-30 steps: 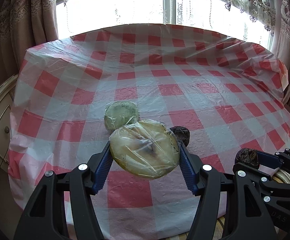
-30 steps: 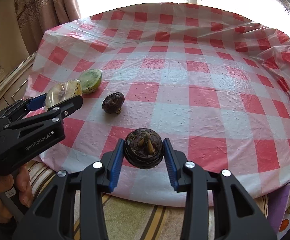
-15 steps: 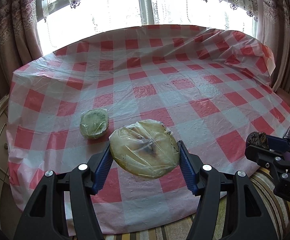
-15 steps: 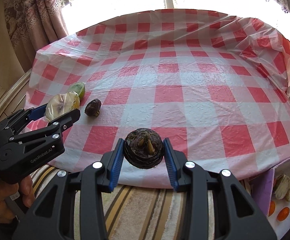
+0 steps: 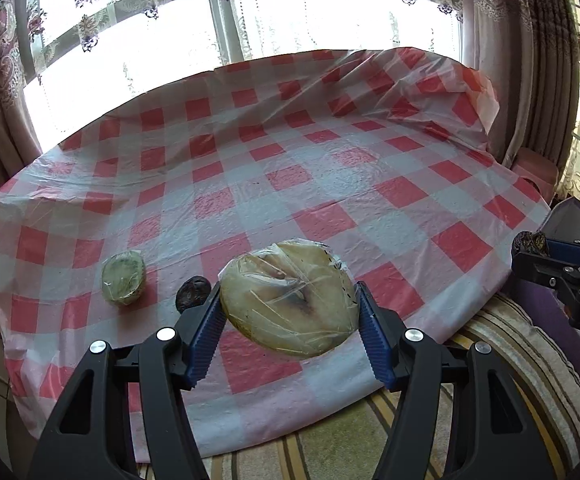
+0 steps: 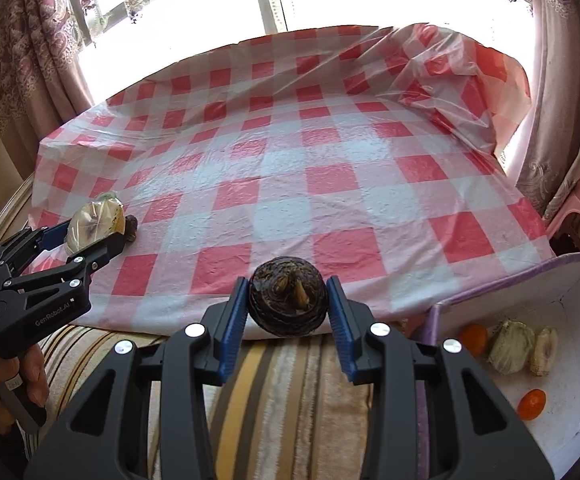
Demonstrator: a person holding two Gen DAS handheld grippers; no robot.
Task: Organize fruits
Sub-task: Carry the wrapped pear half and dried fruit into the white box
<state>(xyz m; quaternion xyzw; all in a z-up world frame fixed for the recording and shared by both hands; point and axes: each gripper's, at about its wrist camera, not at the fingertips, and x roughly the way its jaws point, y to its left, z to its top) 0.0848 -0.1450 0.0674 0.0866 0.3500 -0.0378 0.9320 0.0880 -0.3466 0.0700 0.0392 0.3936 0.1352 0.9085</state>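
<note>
Left claw (image 5: 290, 312) clamps wrapped fruit half (image 5: 290, 296) above worktop (image 5: 330, 184) edge; film slippery, flesh soft, grip rind sides lightly. Right claw (image 6: 287, 300) holds dark round fruit (image 6: 287, 300), firm, near box (image 6: 562, 312).

- A red-and-white checked tablecloth (image 5: 330, 184) under clear plastic is covering the table ahead of my grippers.
- A wrapped green fruit half (image 5: 123, 278) is lying near its front edge, left of my left gripper.
- A small dark fruit (image 5: 191, 298) is sitting just beside it.
</note>
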